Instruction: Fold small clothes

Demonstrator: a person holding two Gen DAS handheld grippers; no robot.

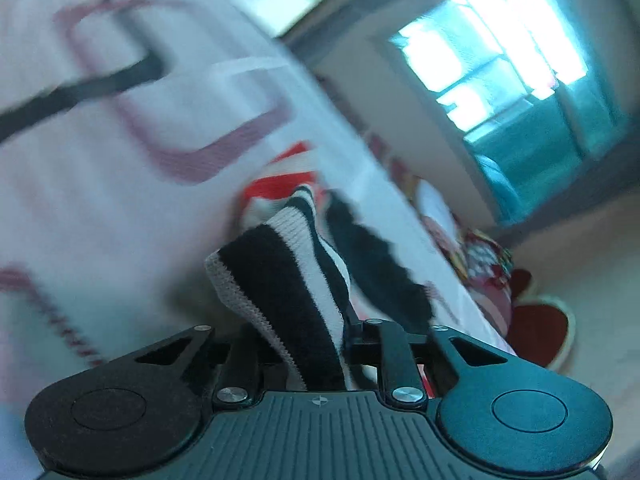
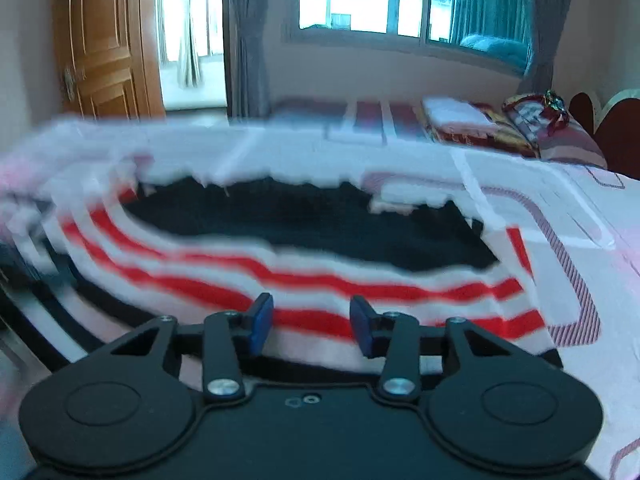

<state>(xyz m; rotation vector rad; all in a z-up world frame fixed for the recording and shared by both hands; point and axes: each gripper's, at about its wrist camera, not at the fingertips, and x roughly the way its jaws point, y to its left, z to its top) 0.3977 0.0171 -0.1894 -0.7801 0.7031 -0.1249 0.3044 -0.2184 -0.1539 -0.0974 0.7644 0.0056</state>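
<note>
A small knitted garment with black, white and red stripes lies on the bed. In the left wrist view my left gripper (image 1: pixel 304 344) is shut on a black-and-white striped fold of the garment (image 1: pixel 280 280) and holds it raised; red stripes trail behind. In the right wrist view the garment (image 2: pixel 304 264) spreads flat, black panel above, red and white stripes below. My right gripper (image 2: pixel 311 320) is open and empty, its blue pads (image 2: pixel 260 320) just above the near striped edge.
The bed sheet (image 2: pixel 580 216) is white and pink with maroon and black rectangles. Folded bedding (image 2: pixel 472 124) and a patterned pillow (image 2: pixel 536 114) lie at the far end. A wooden door (image 2: pixel 104 52), curtains and windows stand behind. Both views are motion-blurred.
</note>
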